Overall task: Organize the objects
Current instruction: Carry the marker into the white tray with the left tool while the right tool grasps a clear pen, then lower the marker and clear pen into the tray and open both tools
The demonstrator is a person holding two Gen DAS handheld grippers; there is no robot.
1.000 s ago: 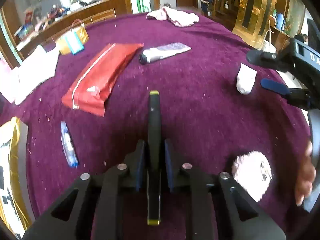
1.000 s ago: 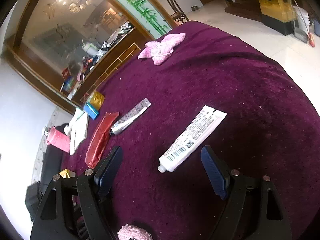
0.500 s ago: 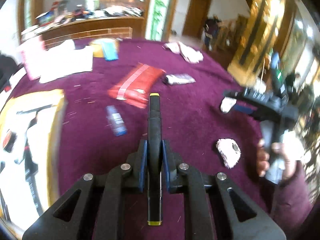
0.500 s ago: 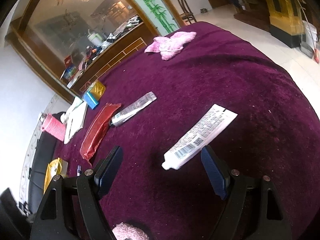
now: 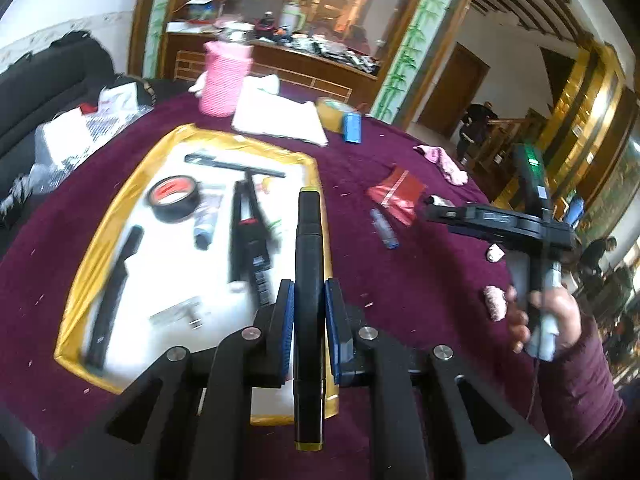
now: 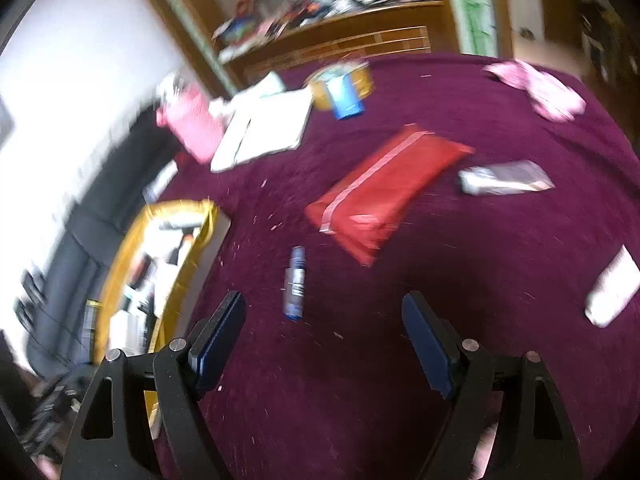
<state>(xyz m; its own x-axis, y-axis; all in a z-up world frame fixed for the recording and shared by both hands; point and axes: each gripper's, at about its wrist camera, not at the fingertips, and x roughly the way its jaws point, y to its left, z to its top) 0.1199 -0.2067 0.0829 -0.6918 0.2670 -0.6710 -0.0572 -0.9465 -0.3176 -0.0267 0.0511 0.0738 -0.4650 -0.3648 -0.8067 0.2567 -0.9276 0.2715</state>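
We swung the left tongs (image 5: 308, 300), clamped on the black marker (image 5: 308, 264), over the gold-rimmed tray (image 5: 80, 292) (lower left); right tongs (image 6: 324, 336) stayed wide, empty.

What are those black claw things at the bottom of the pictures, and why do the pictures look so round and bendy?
Those claws are grabbers that a person holds, one in each hand. Each carries a small camera with a very wide lens, which bends the picture.

One picture looks along the left hand-held gripper. It is squeezing a black marker with yellow ends. Off to the side you see the person's other hand holding the second grabber.

The other picture looks along the right hand-held gripper. Its jaws stand wide apart with nothing between them, and the picture is blurry.

Below is a table with a purple cloth. On it lie a red packet, a small blue tube, a white tube and a gold-edged tray with black tape and other things inside.
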